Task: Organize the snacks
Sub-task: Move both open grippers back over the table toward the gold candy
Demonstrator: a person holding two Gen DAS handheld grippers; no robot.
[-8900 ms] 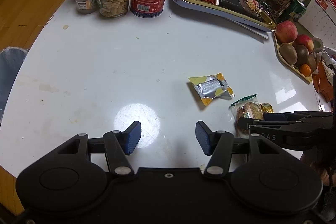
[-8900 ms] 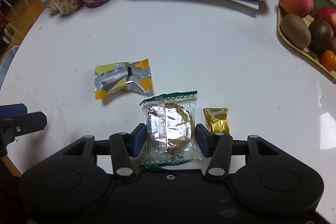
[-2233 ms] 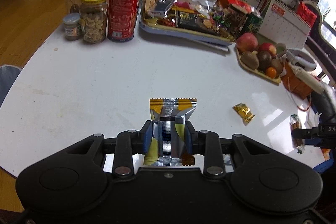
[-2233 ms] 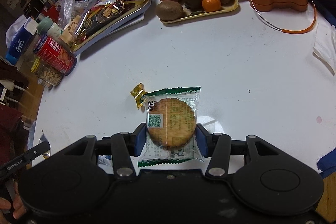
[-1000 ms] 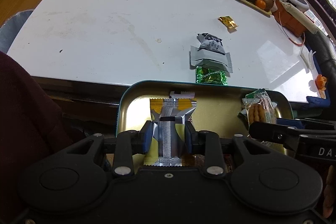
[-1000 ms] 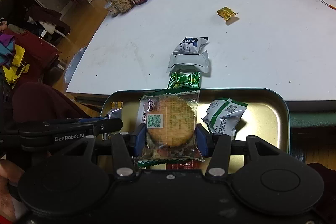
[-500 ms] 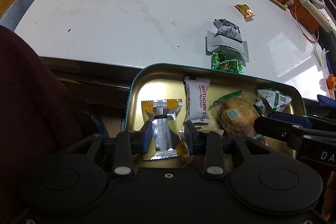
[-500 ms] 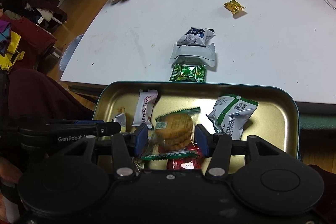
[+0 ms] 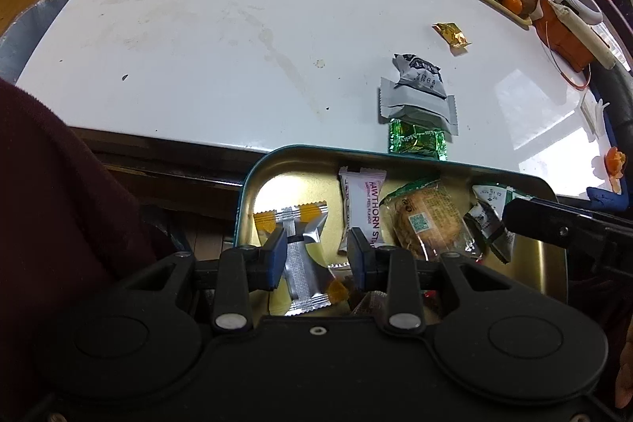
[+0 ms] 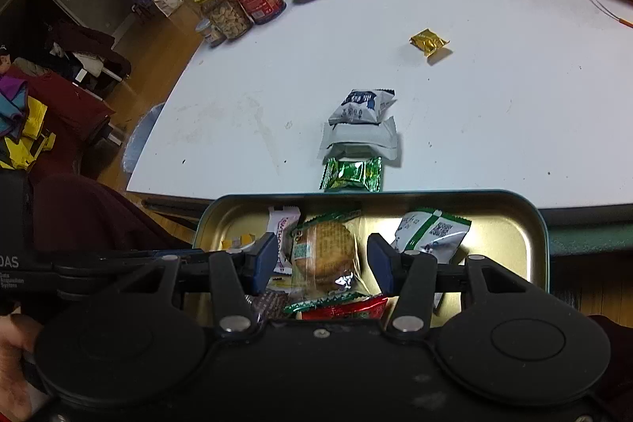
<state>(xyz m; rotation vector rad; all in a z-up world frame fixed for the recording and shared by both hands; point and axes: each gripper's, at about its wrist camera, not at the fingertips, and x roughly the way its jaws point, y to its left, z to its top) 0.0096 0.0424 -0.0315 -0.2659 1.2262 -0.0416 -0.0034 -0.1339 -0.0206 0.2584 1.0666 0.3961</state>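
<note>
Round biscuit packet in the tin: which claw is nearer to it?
Right. The right claw has its open jaws on either side of the biscuit packet. The left claw stands beside it, over the yellow-and-silver packet.

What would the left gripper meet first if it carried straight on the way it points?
Most likely the yellow-and-silver snack packet lying between the open left gripper fingers, then the tin tray floor under it. Depth is hard to judge here.
</note>
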